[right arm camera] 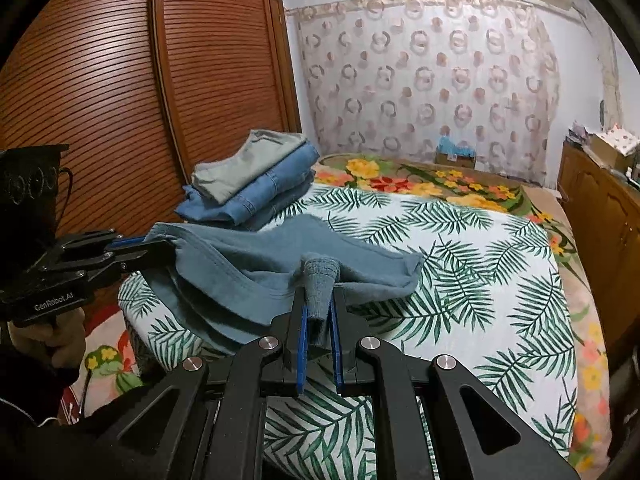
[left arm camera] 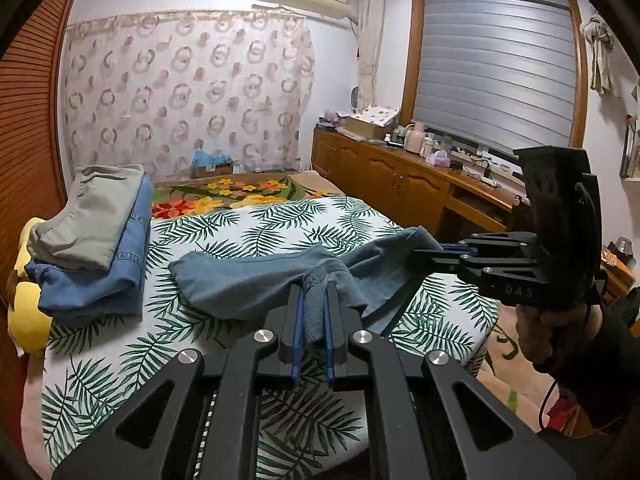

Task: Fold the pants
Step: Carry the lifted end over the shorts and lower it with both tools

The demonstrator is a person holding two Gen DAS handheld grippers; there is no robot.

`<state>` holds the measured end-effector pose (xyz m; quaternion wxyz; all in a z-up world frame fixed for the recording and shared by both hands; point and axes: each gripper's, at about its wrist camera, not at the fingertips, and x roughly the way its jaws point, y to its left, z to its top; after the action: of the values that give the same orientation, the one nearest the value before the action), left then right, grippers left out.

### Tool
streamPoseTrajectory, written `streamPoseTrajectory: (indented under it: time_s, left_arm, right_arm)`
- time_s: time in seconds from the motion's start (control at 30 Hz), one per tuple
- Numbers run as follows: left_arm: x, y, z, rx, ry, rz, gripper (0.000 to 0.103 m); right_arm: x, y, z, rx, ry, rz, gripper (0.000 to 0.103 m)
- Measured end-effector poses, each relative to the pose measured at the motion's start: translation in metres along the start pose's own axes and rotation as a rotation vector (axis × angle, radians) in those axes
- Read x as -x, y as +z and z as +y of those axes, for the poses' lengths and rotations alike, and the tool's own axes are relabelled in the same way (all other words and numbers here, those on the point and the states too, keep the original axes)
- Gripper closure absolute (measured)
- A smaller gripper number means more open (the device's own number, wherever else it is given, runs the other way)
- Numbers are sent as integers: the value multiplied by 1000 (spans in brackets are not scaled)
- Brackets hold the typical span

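The pants (left arm camera: pixel 256 280) are soft and blue-grey. They lie on the bed (left arm camera: pixel 280 220), near its front edge, on a sheet with green leaves. They are bunched and a bit twisted, not flat. One end lies loose on the sheet. The near edge is lifted off the bed.

The left gripper (left arm camera: pixel 313 312) pinches a thick bit of the pants, and its jaws press tight on the cloth. The right gripper (right arm camera: pixel 320 312) pinches another bit of the same edge, and its jaws are tight on the cloth too. Each one shows up in the other camera, off to the side, holding the pants at a corner. A hand (left arm camera: pixel 560 336) in a dark sleeve holds the right one.

I think the job on these pants has just begun. Both grippers have hold of them, but no neat fold shows yet. The cloth looks doubled over in places, but I cannot tell if that is a real fold or just a bunch. The pants have yet to be spread out, folded over and laid flat.

At the far left of the bed sits a pile (left arm camera: pixel 96 240) of folded clothes, a grey piece on top of blue jeans. A yellow pillow (left arm camera: pixel 28 308) lies under the pile.

Past the bed are a flowery blanket (left arm camera: pixel 232 196), a curtain and a wooden cupboard.
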<state>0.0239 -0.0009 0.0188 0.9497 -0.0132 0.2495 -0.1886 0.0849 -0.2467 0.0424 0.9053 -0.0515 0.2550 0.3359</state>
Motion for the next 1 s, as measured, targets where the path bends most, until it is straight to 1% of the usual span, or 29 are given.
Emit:
streamPoseTrajectory:
  time_s: [0.2, 0.53, 0.73, 0.83, 1.0]
  left_arm:
    - [7, -2, 0, 1, -9, -1, 94]
    - [17, -5, -4, -6, -21, 2, 94]
    - [17, -5, -5, -10, -20, -3, 94]
    - [14, -8, -4, -4, -21, 8, 94]
    - [-4, -13, 1, 3, -12, 44, 94]
  right_arm:
    - [7, -12, 2, 1, 7, 0, 93]
    - [18, -11, 12, 20, 12, 8, 93]
    - [22, -12, 15, 29, 19, 3, 93]
    - [17, -13, 12, 31, 14, 7, 93]
    - [-8, -18, 3, 15, -16, 40, 93]
